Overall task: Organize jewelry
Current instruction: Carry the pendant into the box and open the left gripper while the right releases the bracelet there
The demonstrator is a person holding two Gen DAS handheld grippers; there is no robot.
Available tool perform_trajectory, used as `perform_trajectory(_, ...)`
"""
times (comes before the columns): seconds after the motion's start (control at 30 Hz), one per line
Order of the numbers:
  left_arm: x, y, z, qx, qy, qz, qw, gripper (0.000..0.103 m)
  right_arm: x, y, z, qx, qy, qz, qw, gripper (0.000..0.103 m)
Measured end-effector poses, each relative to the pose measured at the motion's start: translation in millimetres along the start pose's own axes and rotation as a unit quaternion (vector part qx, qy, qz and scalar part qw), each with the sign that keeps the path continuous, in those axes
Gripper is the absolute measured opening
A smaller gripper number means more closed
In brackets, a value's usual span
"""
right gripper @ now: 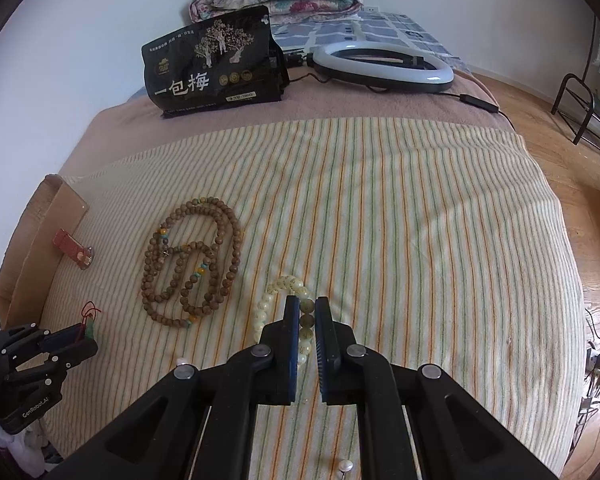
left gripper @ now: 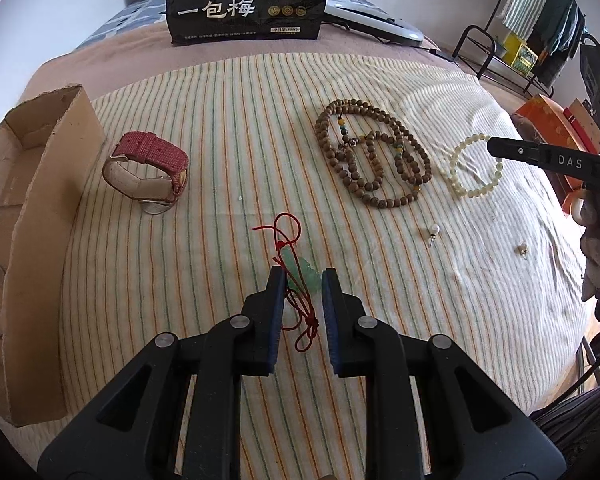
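Gripping two pieces of jewelry at once.
We have the left gripper (left gripper: pixel 303 280) clamped on the slippery jade pendant (left gripper: pixel 302 276), the right gripper (right gripper: pixel 307 307) pinching the light bead bracelet (right gripper: pixel 288 283).

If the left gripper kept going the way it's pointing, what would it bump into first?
Probably just the striped cloth. The left gripper, shut on the green pendant, tilts downward; nothing else lies directly ahead, though depth is uncertain.

On the bed (left gripper: pixel 220 128), the watch (left gripper: pixel 148 170) lies beside the cardboard box (left gripper: pixel 40 240); the long bead string (left gripper: pixel 372 152) lies right of it, the bag (left gripper: pixel 246 0) behind
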State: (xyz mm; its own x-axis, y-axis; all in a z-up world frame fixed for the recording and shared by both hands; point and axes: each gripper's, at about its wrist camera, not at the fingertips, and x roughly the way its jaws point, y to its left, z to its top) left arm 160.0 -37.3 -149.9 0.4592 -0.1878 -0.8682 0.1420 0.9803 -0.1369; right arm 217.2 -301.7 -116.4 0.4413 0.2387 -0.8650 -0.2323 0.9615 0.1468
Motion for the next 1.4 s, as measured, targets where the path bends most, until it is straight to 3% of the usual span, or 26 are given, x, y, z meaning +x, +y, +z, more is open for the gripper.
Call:
perform_trajectory(0.77,-82,26,39,-0.030,-0.100,-0.002,0.9945,0.018,-69,53,17,-0.045,-0.085,0.027,0.995,0.005)
perform_trajectory(1.4,-159,127,41,-0.086,-0.155,0.054,0.9828,0.018,-90,178,40,-0.101,-0.123,0.122,0.980,0.005)
